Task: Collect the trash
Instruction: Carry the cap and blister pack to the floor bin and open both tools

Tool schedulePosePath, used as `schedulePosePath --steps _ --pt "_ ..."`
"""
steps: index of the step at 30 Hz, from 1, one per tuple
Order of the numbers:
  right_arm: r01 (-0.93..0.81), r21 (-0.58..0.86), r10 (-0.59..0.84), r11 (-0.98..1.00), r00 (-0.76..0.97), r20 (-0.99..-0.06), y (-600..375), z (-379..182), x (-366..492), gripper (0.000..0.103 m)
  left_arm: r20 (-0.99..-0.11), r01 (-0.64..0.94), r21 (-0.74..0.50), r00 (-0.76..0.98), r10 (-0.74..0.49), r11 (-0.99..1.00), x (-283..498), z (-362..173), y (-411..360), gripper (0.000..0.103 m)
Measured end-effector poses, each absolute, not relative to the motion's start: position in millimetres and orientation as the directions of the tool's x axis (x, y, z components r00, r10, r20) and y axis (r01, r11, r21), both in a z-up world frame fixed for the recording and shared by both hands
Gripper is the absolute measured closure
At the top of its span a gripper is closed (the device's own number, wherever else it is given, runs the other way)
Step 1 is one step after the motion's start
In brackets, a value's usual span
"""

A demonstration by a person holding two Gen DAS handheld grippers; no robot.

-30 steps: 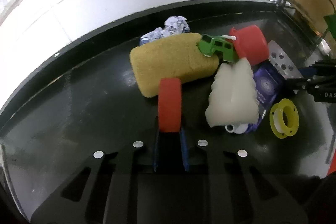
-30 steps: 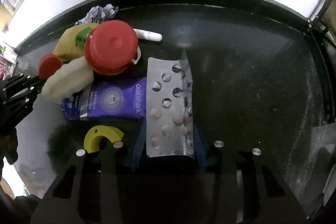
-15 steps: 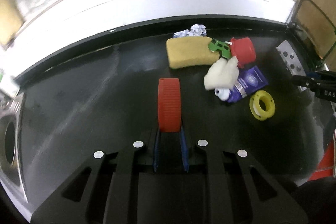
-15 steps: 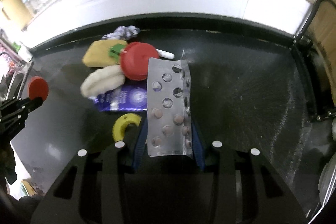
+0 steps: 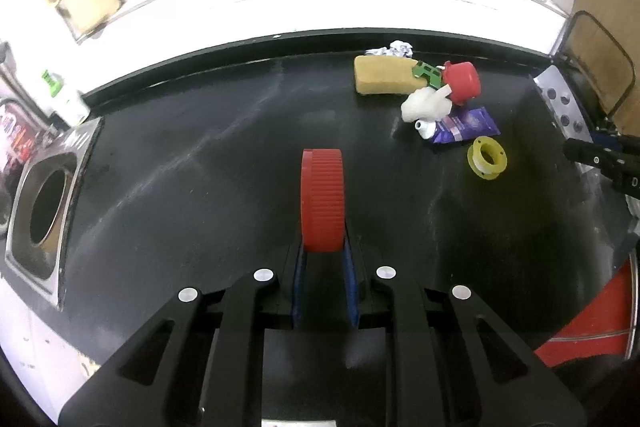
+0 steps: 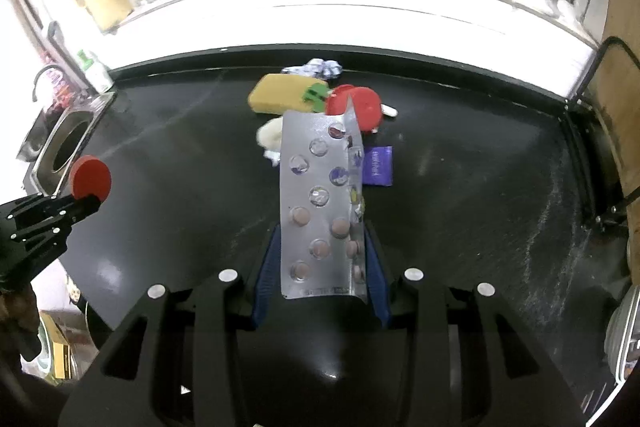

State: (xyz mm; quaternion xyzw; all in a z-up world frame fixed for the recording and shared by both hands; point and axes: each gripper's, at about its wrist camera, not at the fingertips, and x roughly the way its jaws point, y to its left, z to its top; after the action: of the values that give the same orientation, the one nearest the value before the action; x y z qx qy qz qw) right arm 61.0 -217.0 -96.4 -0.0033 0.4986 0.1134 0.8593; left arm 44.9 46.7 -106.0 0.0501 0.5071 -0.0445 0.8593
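Note:
My left gripper (image 5: 323, 247) is shut on a red ribbed bottle cap (image 5: 322, 199), held above the black counter; it also shows in the right wrist view (image 6: 90, 177). My right gripper (image 6: 320, 259) is shut on a silver pill blister pack (image 6: 320, 203), also lifted. A pile remains at the back: yellow sponge (image 5: 382, 79), crumpled foil (image 5: 394, 49), green toy car (image 5: 428, 73), red lid (image 5: 464, 83), white foam piece (image 5: 424, 105), purple tube (image 5: 464, 126) and a yellow ring (image 5: 487, 158).
A round disposal hole in a steel plate (image 5: 44, 207) sits at the counter's left end, also in the right wrist view (image 6: 70, 145). Jars and containers stand on the white ledge (image 5: 280, 3) behind. A wire rack (image 5: 600, 67) is at the right.
Both grippers have pulled back and up from the pile, each carrying its item. The pile now looks smaller and farther, and the disposal hole has come into view at left.

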Motion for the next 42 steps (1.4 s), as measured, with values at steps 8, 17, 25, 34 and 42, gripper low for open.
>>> schedulePosePath --steps 8,17,25,34,42 --pt "-0.271 0.096 0.223 0.958 0.494 -0.840 -175 -74 38 0.063 -0.864 0.070 0.058 0.503 0.015 0.996 12 -93 73 0.087" --pt "-0.423 0.093 0.315 0.901 0.492 -0.812 -98 -50 20 0.063 -0.838 -0.086 0.056 0.537 0.094 0.995 -34 -73 130 0.087" --pt "-0.668 0.125 0.471 0.734 0.367 -0.802 25 -48 -20 0.063 -0.834 -0.330 0.051 0.505 0.222 0.943 -110 -66 207 0.087" --pt "-0.893 0.198 0.555 0.404 0.067 -0.829 188 -95 -103 0.062 -0.855 -0.608 0.052 0.383 0.351 0.792 -230 -92 303 0.087" --pt "-0.941 0.259 0.491 0.218 -0.124 -0.862 304 -159 -173 0.062 -0.884 -0.733 -0.003 0.321 0.342 0.680 -309 -155 376 0.087"
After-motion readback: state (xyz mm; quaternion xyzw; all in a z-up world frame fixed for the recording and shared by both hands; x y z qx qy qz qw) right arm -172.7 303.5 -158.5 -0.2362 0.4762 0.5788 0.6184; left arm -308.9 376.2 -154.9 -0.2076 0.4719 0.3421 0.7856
